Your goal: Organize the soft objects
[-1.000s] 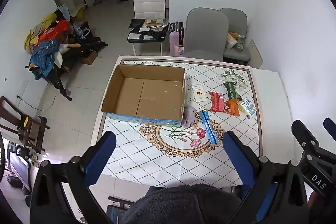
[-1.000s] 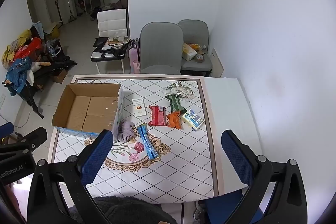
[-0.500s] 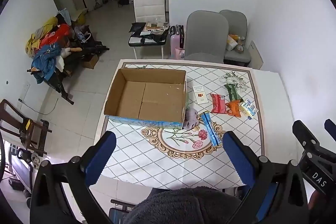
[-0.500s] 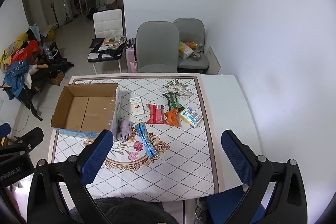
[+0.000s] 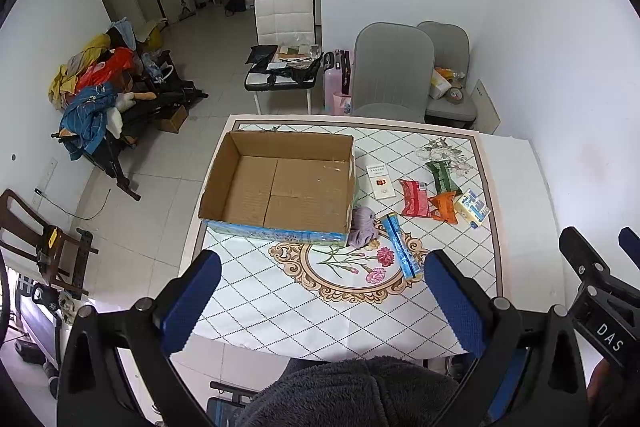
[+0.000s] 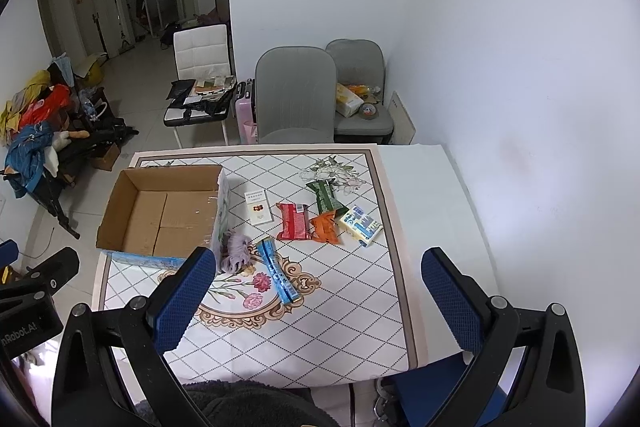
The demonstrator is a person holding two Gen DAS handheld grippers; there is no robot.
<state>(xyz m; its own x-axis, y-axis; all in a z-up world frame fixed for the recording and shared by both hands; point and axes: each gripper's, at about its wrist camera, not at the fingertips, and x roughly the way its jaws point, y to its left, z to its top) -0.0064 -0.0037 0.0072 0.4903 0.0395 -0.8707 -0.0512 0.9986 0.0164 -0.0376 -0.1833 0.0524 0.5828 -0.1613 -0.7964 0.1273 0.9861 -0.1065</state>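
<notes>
both tools hang high above the desk point(image 5: 516, 211), well apart from everything on it. the left hand-held gripper point(image 5: 320, 291) fills the bottom of the left wrist view, its blue pads spread wide with nothing between them. the right hand-held gripper point(image 6: 316, 291) sits the same way at the bottom of the right wrist view, pads spread and empty. dark fuzzy fabric point(image 5: 352, 391) shows at the bottom centre of both views, below the fingers.

the open cardboard box point(image 5: 280, 183) stands at centre left of the left wrist view, on the patterned cloth point(image 5: 320, 307) covering the desk; only its bare bottom flaps show inside. touching its near right corner lies a lilac soft bundle point(image 5: 362, 225). just beside that, toward the right, a long blue packet point(image 5: 400, 245) lies at a slant over the floral medallion. above it, a white card pack point(image 5: 381, 181) lies near the box wall. further right sits a cluster: a red packet point(image 5: 414, 198), an orange packet point(image 5: 442, 207) touching it, a green packet point(image 5: 440, 177) above, and a yellow and blue tissue pack point(image 5: 472, 207) at the right end. a clear crinkled wrapper point(image 5: 440, 151) lies above the green packet.

in the upper half of the frame, two grey chairs point(image 5: 394, 67) stand behind the desk, a white chair point(image 5: 284, 27) holds clutter, and a heap of clothes point(image 5: 92, 87) lies at the left.
</notes>
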